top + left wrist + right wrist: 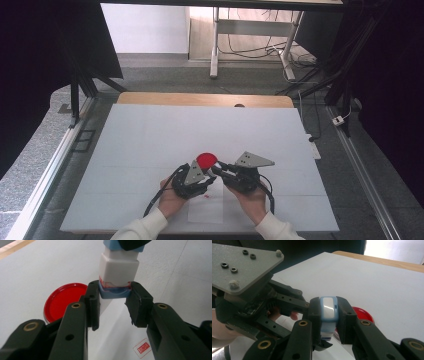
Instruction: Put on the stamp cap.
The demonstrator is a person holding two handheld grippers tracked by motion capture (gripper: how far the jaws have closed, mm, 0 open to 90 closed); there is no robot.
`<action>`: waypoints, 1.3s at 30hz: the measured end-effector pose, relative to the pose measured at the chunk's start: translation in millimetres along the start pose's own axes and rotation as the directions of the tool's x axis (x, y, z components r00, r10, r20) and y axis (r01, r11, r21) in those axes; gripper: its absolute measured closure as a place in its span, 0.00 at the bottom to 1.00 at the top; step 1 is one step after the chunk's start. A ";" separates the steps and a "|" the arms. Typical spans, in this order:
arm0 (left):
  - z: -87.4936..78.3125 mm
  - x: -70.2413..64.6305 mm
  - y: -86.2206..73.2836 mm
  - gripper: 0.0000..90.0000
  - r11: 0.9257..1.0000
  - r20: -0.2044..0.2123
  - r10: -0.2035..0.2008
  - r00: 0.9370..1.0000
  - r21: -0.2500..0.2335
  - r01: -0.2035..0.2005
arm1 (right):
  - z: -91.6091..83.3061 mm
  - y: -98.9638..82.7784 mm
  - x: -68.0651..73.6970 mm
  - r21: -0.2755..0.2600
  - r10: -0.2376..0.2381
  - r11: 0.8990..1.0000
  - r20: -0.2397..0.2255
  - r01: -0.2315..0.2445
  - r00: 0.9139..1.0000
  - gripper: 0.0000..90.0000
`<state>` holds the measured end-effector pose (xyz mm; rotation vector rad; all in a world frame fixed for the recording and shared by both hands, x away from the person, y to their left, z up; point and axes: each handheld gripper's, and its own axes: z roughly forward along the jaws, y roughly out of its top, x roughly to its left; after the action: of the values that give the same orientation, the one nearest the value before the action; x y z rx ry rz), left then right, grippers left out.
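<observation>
Stamp (119, 267) held between both my grippers

My left gripper (114, 293) clamps the stamp's blue, red-inked end; my right gripper (329, 312) clamps its opposite blue end. Both meet just above the table (150, 135). A red lid (63, 300) lies just left of my left jaws, paper (205, 207) below.

**Three cameras on one spot of the table**

The white table (150, 150) is seen from above and behind the person in the high view, faced forward and down, from well back. The left gripper view is taken very near, along the left gripper (113, 305), towards the table top. The right gripper view is taken equally near, along the right gripper (329, 319), across towards the left gripper (249, 295). The red lid (206, 160) (65, 300) (364, 313) is shared by all three views.
</observation>
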<state>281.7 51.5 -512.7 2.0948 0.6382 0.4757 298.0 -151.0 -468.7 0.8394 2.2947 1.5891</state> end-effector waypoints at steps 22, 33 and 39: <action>-0.3 -2.3 0.6 0.71 1.000 -0.020 0.015 1.000 -0.014 -0.015 | -0.2 -0.6 0.4 0.007 0.048 0.999 0.014 -0.048 0.999 0.83; -0.7 -4.2 1.1 0.71 0.999 -0.038 0.029 0.999 -0.014 -0.029 | 0.2 -0.8 1.0 0.007 0.051 0.999 0.012 -0.051 0.999 0.83; -1.2 -4.6 1.2 0.71 0.999 -0.045 0.033 0.998 -0.013 -0.034 | 0.5 -1.3 0.7 0.007 0.050 0.999 0.008 -0.051 0.999 0.83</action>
<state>277.7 48.9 -511.5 2.0897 0.6249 0.5452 297.2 -150.6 -470.0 0.9107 2.2922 1.5963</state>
